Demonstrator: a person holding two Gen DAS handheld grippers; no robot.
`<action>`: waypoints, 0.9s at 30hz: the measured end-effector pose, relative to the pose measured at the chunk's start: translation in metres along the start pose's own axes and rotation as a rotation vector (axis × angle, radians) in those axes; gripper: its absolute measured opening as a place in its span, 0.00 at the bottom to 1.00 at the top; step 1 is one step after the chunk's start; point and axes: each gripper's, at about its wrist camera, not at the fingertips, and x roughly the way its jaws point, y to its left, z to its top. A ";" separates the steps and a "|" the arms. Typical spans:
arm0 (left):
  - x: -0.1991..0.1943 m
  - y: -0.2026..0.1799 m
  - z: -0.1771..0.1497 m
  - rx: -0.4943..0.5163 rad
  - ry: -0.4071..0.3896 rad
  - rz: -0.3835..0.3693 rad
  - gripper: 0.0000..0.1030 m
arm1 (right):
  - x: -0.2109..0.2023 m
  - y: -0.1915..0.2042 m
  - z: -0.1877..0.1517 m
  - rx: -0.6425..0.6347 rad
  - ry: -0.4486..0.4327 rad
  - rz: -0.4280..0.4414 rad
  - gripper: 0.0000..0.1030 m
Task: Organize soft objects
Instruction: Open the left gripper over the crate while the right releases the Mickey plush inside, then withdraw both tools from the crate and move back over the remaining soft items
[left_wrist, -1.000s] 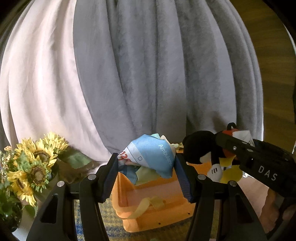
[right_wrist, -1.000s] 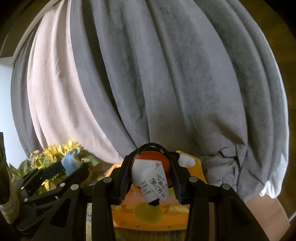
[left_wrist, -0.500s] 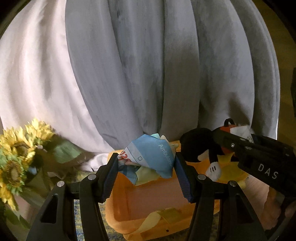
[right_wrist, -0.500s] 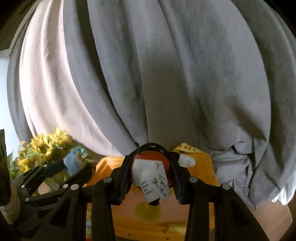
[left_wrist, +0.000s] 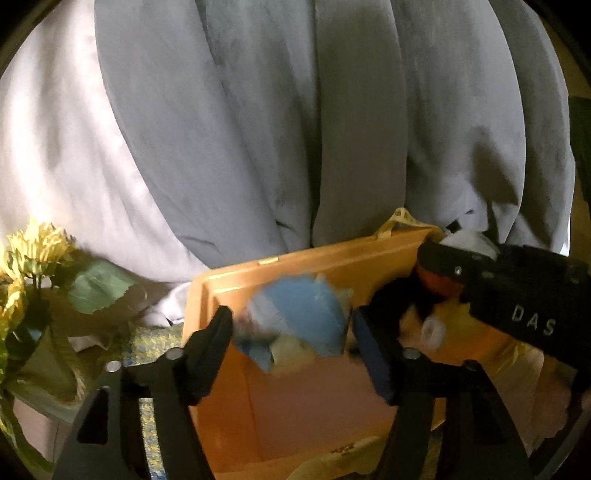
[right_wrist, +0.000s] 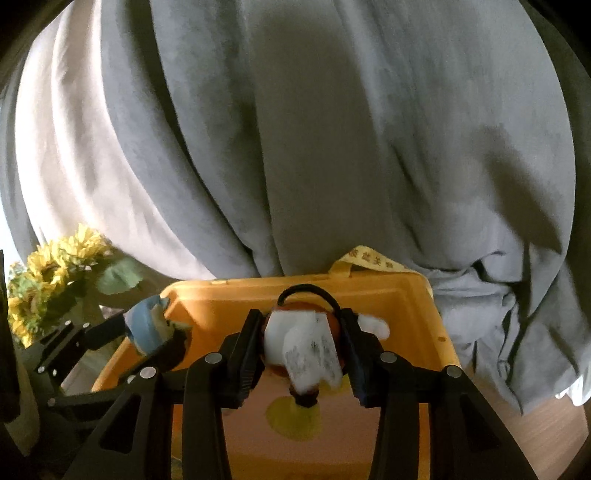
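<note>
Two soft toys held over orange bin (right_wrist: 417, 295). Left gripper (left_wrist: 291, 325) jaws clamped on blue cloth toy (left_wrist: 306, 310); right gripper (right_wrist: 301, 343) jaws clamped on tagged plush toy (right_wrist: 295, 332). Bin floor directly below both; right nearer back wall.

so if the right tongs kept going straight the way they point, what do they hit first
Probably the far wall of the orange bin, just ahead of the right tongs and the plush they hold; the grey curtain hangs behind it. Depth is unclear.
</note>
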 end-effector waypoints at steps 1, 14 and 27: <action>0.000 0.000 -0.001 -0.007 0.003 0.001 0.73 | 0.001 -0.002 0.000 0.003 -0.002 -0.005 0.45; -0.046 0.000 0.002 -0.048 -0.040 0.018 0.80 | -0.038 0.001 0.004 -0.021 -0.071 -0.098 0.72; -0.117 -0.002 -0.008 -0.055 -0.084 0.058 0.80 | -0.106 0.019 -0.010 -0.018 -0.091 -0.141 0.79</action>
